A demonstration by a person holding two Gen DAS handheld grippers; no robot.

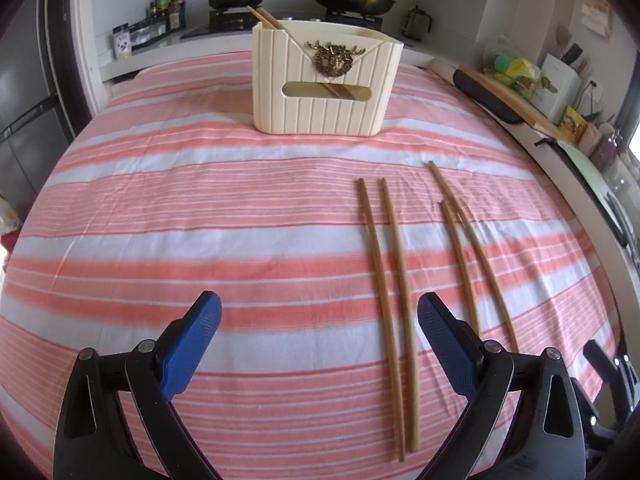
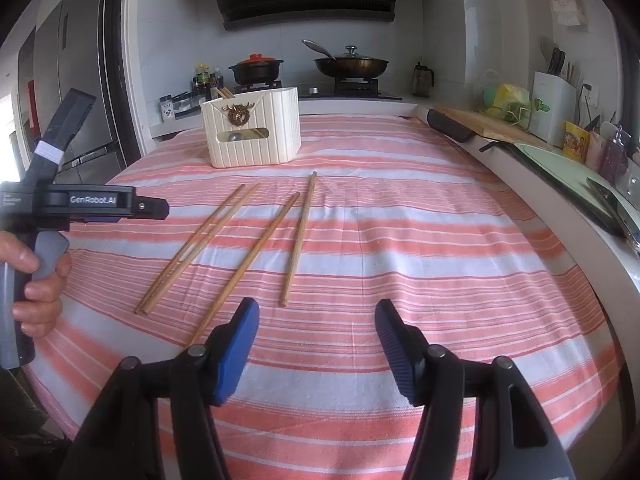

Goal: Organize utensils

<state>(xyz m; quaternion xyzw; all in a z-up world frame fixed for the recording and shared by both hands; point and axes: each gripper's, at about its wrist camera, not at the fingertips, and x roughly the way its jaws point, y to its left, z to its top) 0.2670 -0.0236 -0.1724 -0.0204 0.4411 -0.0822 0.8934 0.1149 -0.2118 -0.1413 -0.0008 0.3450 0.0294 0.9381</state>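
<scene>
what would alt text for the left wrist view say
Open left gripper hovers empty over a pink-and-white striped tablecloth, with four loose wooden chopsticks lying ahead to its right. Beyond stands a cream utensil holder already holding chopsticks.

I see four wooden chopsticks (image 1: 394,304) lying flat in two loose pairs on the near cloth. Farther off, the cream holder (image 1: 326,80) stands upright with two more inside.
</scene>
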